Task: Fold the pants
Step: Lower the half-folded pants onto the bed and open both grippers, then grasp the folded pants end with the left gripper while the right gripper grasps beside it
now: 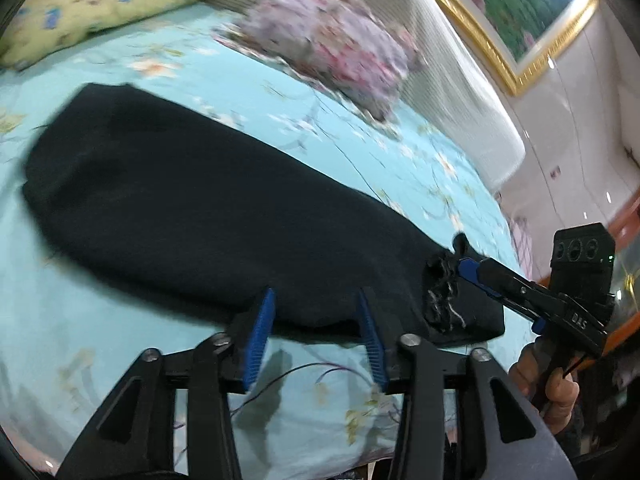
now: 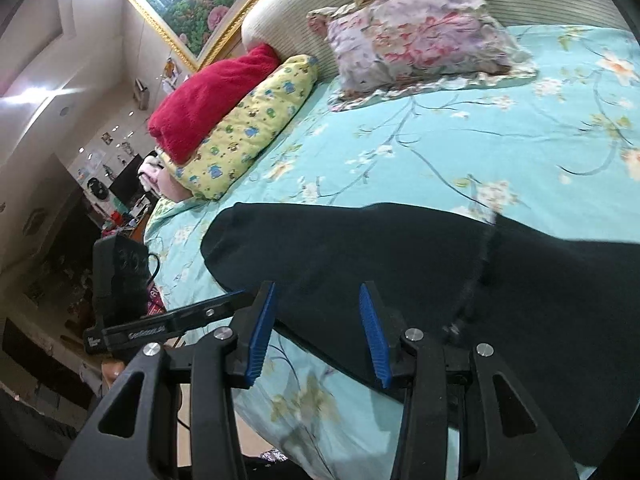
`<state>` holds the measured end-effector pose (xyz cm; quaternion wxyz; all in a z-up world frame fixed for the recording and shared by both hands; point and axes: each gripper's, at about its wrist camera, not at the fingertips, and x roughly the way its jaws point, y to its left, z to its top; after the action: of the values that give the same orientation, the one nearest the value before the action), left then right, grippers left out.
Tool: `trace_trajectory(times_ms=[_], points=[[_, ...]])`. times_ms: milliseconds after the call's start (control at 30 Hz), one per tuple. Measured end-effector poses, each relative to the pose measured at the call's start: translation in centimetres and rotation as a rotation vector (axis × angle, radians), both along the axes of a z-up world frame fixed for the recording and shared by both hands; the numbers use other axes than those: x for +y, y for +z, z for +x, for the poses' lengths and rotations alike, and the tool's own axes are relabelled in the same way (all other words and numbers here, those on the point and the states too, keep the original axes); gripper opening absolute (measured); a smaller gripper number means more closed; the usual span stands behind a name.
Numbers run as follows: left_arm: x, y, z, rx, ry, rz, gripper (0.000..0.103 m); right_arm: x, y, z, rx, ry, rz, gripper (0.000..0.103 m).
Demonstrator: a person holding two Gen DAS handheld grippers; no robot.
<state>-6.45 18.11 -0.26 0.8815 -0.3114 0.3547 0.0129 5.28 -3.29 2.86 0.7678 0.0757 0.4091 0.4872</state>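
We see the black pants (image 1: pixel 208 208) lying flat on the bed (image 1: pixel 360 160), already doubled into one long strip whose long axis runs from the near bed edge away toward the flowered pillow (image 2: pixel 420 36). Taking the pants as our landmark, the left tool (image 1: pixel 316 336) hovers just over their near long edge, pads apart and gripping nothing. The right tool (image 2: pixel 316 336) sits at their bunched near end, partly open too, with no cloth between its pads. We judge the right hand nearer that end, so the next fold likely starts there.
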Motion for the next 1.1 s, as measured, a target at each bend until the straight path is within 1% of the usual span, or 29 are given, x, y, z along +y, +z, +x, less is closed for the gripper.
trace_trajectory(times_ms=[200, 300, 433, 500, 600, 833, 1033, 1100], points=[[3.2, -0.5, -3.7, 0.010, 0.151, -0.065, 0.048, 2.9, 0.3, 0.6, 0.003, 0.051, 0.001, 0.045], [4.3, -0.5, -5.0, 0.003, 0.213, -0.075, 0.053, 4.2, 0.4, 0.8, 0.003, 0.077, -0.004, 0.048], [5.7, -0.5, -6.2, 0.001, 0.282, -0.086, 0.053, 6.0, 0.4, 1.1, -0.002, 0.111, -0.024, 0.048], [6.1, -0.6, -6.4, 0.006, 0.300, -0.093, 0.053, 7.0, 0.5, 1.3, -0.002, 0.131, -0.031, 0.048], [7.3, -0.9, -6.8, 0.000, 0.332, -0.129, 0.054, 8.4, 0.6, 1.5, -0.011, 0.161, -0.046, 0.048], [9.0, -1.4, -7.1, 0.006, 0.389, -0.166, 0.054, 11.7, 0.8, 1.9, -0.021, 0.225, -0.068, 0.048], [10.2, -2.1, -7.3, 0.014, 0.435, -0.205, 0.054, 14.6, 0.6, 2.4, -0.035, 0.284, -0.110, 0.048], [10.7, -2.3, -7.5, 0.008, 0.447, -0.228, 0.054, 15.7, 0.5, 2.7, -0.040, 0.302, -0.125, 0.049]])
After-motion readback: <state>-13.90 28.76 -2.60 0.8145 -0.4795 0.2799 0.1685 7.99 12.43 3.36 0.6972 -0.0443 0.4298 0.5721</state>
